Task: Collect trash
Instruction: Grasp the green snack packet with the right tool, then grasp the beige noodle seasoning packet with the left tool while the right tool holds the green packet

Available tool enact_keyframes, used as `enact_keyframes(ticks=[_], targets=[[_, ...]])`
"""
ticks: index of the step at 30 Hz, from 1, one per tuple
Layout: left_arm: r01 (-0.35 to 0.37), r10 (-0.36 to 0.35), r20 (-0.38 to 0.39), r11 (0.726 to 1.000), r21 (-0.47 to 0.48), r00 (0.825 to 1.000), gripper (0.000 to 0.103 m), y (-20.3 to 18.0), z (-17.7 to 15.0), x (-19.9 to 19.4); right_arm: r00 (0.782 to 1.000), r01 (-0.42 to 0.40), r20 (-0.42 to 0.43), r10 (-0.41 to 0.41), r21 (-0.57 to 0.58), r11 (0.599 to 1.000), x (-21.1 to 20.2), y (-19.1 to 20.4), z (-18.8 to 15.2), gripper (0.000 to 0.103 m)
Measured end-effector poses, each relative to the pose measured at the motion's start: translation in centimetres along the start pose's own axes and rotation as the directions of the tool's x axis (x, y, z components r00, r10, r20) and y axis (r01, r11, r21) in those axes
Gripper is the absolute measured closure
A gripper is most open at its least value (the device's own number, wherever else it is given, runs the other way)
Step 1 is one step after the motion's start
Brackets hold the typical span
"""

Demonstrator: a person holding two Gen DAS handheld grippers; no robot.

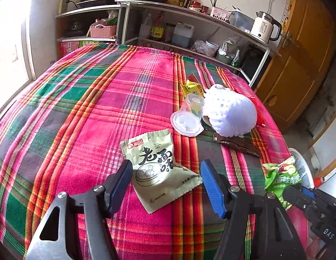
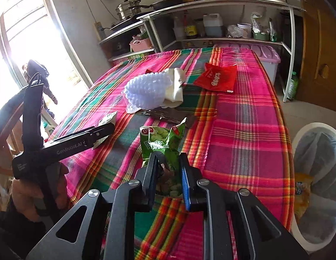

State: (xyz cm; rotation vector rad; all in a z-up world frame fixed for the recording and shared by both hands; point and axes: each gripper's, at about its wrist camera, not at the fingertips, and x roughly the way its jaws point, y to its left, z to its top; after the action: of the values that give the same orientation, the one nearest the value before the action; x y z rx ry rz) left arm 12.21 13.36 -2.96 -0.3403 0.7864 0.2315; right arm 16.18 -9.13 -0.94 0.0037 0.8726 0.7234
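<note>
Crinkly green film is pinched between the closed fingers of the right gripper (image 2: 168,173): the green snack bag (image 2: 162,143), light and slippery, best gripped at its crumpled neck. Between the wide-spread fingers of the left gripper (image 1: 166,186) lies the beige wrapper (image 1: 159,169), flat and limp.

Two hand-held grippers share one build: black arms with triangular cut-outs, round silver screws at the pivots, and blue pads lining the black fingers (image 1: 212,187). The left gripper (image 1: 166,186) shows a bare-metal arm behind its fingers and white "GenRobot.AI" lettering on its side. The right gripper (image 2: 168,173) reads "DAS" behind its fingers.
</note>
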Motion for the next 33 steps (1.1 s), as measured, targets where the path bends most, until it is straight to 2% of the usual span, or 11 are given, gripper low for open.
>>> enact_keyframes(ticks=[8, 15, 17, 23, 33], targets=[[-0.126, 0.128, -0.010, 0.986, 0.109, 0.992, 0.035, -1.7, -0.9, 0.0, 1.000, -0.012, 0.016, 0.011, 0.019, 1.000, -0.4, -0.6, -0.3, 0.082], [-0.134, 0.135, -0.007, 0.986, 0.097, 0.991, 0.046, -1.4, -1.0, -0.6, 1.000, -0.004, 0.029, 0.002, 0.037, 0.999, -1.2, -1.6, -0.5, 0.082], [-0.116, 0.117, -0.004, 0.989, 0.088, 0.993, 0.054, -1.1, -1.0, -0.8, 0.999, 0.001, 0.035, -0.002, 0.044, 0.999, -1.3, -2.0, -0.5, 0.082], [-0.010, 0.010, -0.001, 0.998, 0.056, 1.000, 0.064, -0.6, -1.3, -1.8, 0.999, 0.010, 0.050, -0.013, 0.048, 0.999, -2.2, -2.0, -0.7, 0.082], [0.131, -0.138, 0.044, 0.982, 0.138, 0.989, 0.067, -4.1, -1.8, -4.5, 0.996, 0.043, 0.078, -0.049, 0.067, 0.997, -4.5, -2.7, -1.6, 0.082]])
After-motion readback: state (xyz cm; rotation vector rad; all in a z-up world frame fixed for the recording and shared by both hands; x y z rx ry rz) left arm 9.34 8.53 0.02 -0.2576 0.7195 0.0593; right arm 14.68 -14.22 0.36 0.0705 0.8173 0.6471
